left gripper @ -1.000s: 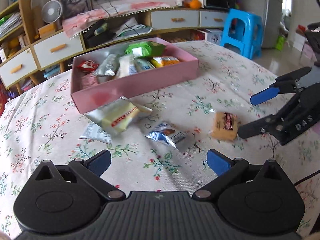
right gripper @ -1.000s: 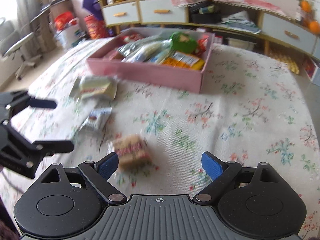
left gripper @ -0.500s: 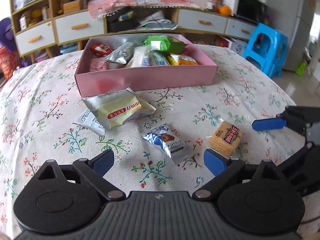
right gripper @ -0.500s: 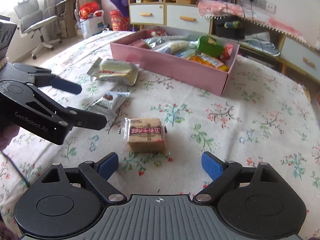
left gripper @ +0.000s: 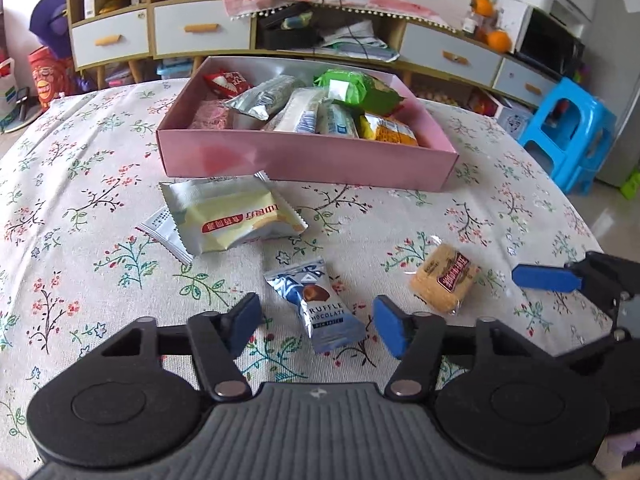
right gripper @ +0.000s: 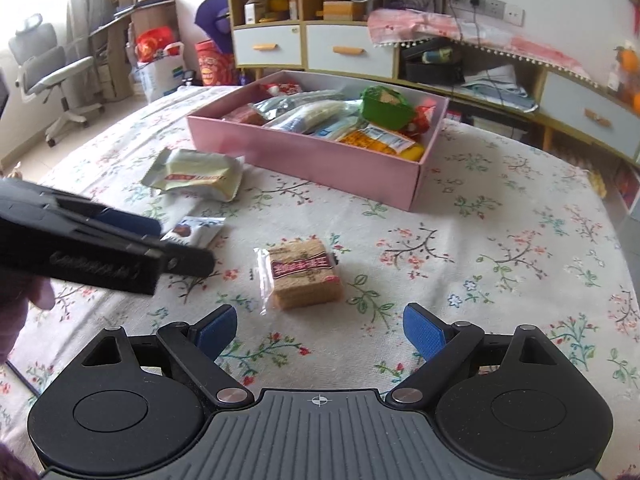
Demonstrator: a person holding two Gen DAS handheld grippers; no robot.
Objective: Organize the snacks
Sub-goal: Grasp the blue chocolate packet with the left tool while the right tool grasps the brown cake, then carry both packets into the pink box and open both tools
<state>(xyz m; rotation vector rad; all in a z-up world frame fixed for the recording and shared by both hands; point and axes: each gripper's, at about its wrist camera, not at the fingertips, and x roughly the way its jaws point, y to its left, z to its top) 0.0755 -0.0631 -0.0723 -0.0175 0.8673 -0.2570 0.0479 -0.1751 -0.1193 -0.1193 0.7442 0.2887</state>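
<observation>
A pink box [left gripper: 304,156] holds several snack packets; it also shows in the right wrist view [right gripper: 304,156]. On the floral cloth lie a blue truffle chocolate packet [left gripper: 316,308], a cracker pack [left gripper: 444,280] and a silver-yellow packet [left gripper: 228,216]. My left gripper [left gripper: 316,324] is open, its fingers either side of the chocolate packet's near end. My right gripper [right gripper: 320,330] is open just short of the cracker pack [right gripper: 304,274]. The silver-yellow packet [right gripper: 196,176] lies to the left in that view.
A small white sachet [left gripper: 164,232] lies under the silver-yellow packet. The left gripper body [right gripper: 100,248] crosses the right view's left side. A blue stool [left gripper: 568,132] stands beyond the table's right edge; drawers and shelves [left gripper: 200,32] stand behind.
My left gripper moved forward and now straddles the chocolate packet, with its fingers narrower apart. My right gripper drew closer to the cracker pack.
</observation>
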